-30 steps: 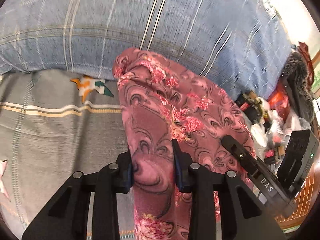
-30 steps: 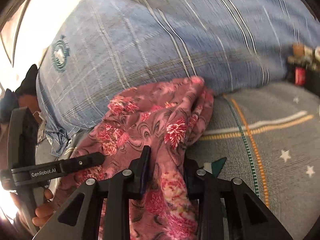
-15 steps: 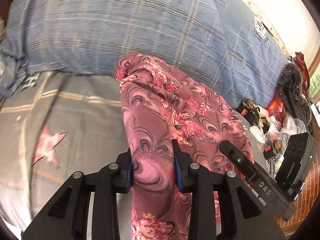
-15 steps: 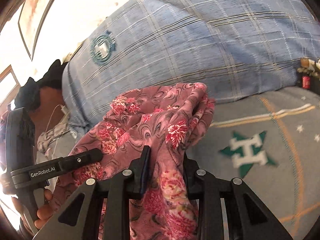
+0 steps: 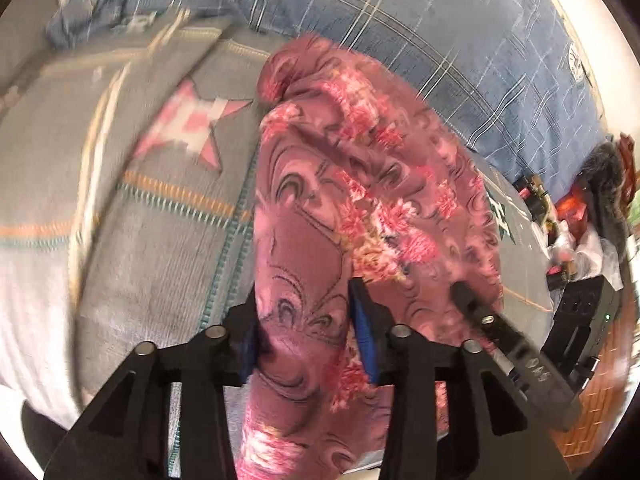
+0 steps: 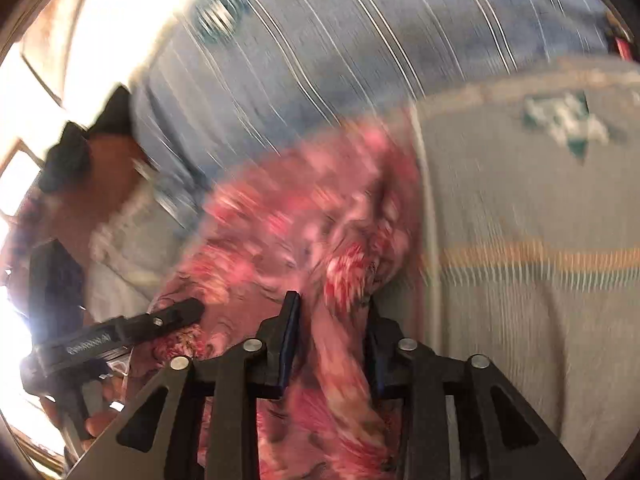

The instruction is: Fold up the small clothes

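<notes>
A pink flowered garment (image 5: 360, 184) hangs bunched over a grey patterned bedspread (image 5: 160, 240). My left gripper (image 5: 306, 312) has a thick fold of it between its blue pads; the jaws are opening and the cloth still fills the gap. In the right wrist view the same garment (image 6: 288, 232) runs down through my right gripper (image 6: 332, 320). Its jaws are opening too, and the strand looks loose beside the left pad. Each gripper shows in the other's view, close beside the cloth: the right gripper's finger (image 5: 480, 320), the left gripper's finger (image 6: 172, 316).
A blue plaid quilt (image 5: 440, 40) lies heaped along the far side of the bed. Small clutter (image 5: 568, 220) and a black device (image 5: 580, 320) sit at the right edge. A hand (image 6: 96, 424) holds the left gripper's handle. Both views are motion-blurred.
Both grippers carried the garment sideways and lower across the bedspread; a pink star now lies left of it. The right jaws now stand a little looser round the cloth.
</notes>
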Tool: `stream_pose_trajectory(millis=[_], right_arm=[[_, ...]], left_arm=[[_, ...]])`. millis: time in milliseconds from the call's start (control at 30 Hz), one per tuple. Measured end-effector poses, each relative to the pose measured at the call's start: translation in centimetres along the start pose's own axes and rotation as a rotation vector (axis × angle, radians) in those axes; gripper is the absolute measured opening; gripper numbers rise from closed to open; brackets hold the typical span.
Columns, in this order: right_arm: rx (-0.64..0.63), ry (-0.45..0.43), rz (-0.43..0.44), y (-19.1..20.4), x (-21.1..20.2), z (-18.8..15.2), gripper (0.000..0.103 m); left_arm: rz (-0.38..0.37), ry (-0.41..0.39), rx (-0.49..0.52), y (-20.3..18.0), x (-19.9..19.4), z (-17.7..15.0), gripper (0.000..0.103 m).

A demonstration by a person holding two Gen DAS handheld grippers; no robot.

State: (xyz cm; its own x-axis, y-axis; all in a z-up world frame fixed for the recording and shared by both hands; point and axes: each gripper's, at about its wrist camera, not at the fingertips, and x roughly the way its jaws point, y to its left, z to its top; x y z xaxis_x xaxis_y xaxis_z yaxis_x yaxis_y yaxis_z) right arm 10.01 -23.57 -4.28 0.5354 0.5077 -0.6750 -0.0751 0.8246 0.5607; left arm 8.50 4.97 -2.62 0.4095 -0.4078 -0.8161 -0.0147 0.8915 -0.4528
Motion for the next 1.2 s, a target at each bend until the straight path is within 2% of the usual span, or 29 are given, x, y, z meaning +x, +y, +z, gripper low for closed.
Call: stream_pose_trajectory(millis=[67,167,200,233,300,367,433,467,533,600,633,700,767,800,833,900,967,1033,1100,1167,1200], right_arm=[[0.023,-0.013,0.015,-0.4,-0.6,0.5,0.048],[0.051,-0.104,-0.003,-1.3,-2.3,2.6,0.048],[0.069,-0.124,-0.003,-1.6,-2.5,3.3,0.048],[0.092,-0.135,0.002,-2.0,-2.4,4.2,0.048],[0.108,-0.133,0.021,-2.1,-1.3,5.9,0.048],[0.099,-0.095,0.019,-1.8,0.8,7.3,0.048],[0.067,-0.055,0.002,-1.2,2.6,8.5,0.034],[0.034,-0.068,-0.002,-0.7,2.8,8.9,0.007],[-0.009,-0.138,0.050,0.1,2.0,9.2,0.008],[0.001,-0.184,0.053,-0.4,1.7,9.1,0.008],[0.028,-0.179,0.042,-1.1,2.1,8.9,0.008],[0.102,-0.117,0.002,-3.4,4.0,8.4,0.008],[0.177,-0.124,0.078,-5.2,4.3,7.7,0.007],[0.181,-0.117,0.081,-5.3,4.2,7.7,0.008],[0.169,-0.109,0.069,-5.1,4.0,7.7,0.009],[0.135,-0.100,0.037,-4.3,3.1,7.7,0.020],[0.115,-0.140,-0.002,-3.5,1.3,7.7,0.027],[0.097,-0.178,0.027,-2.8,-0.1,7.9,0.027],[0.030,-0.188,0.082,-1.0,-0.7,8.2,0.032],[-0.059,-0.140,0.124,1.2,0.1,7.8,0.036],[-0.096,-0.107,0.133,2.0,1.0,7.3,0.036]], left_arm=[[-0.035,-0.002,-0.007,0.4,-0.9,0.2,0.042],[-0.056,-0.090,0.021,0.0,-3.0,2.0,0.042],[-0.056,-0.112,0.034,-0.4,-3.2,2.8,0.046],[-0.051,-0.121,0.043,-0.8,-3.1,3.6,0.050],[-0.026,-0.123,0.069,-1.8,-2.3,5.3,0.050],[0.018,-0.096,0.112,-3.4,-0.2,7.5,0.050],[0.059,-0.084,0.148,-4.3,1.4,9.1,0.050],[0.092,-0.090,0.166,-4.7,2.2,9.7,0.050],[0.168,-0.098,0.203,-5.5,4.1,11.1,0.050],[0.197,-0.061,0.196,-5.2,6.7,12.6,0.050],[0.193,-0.045,0.180,-4.8,7.5,13.0,0.051],[0.215,-0.063,0.152,-4.5,8.4,13.6,0.051],[0.215,-0.046,0.131,-4.4,8.8,14.1,0.050],[0.198,-0.039,0.113,-4.2,8.5,14.2,0.050],[0.174,-0.033,0.103,-3.9,8.0,14.2,0.049],[0.126,-0.046,0.094,-2.9,5.6,13.5,0.049],[0.106,-0.081,0.089,-1.8,3.2,12.3,0.049],[0.079,-0.093,0.076,-0.2,0.7,9.7,0.050],[0.032,-0.051,0.063,1.0,-0.2,6.4,0.051],[0.008,-0.011,0.082,1.2,-0.2,3.6,0.052],[0.024,-0.008,0.106,1.2,0.1,2.0,0.056]])
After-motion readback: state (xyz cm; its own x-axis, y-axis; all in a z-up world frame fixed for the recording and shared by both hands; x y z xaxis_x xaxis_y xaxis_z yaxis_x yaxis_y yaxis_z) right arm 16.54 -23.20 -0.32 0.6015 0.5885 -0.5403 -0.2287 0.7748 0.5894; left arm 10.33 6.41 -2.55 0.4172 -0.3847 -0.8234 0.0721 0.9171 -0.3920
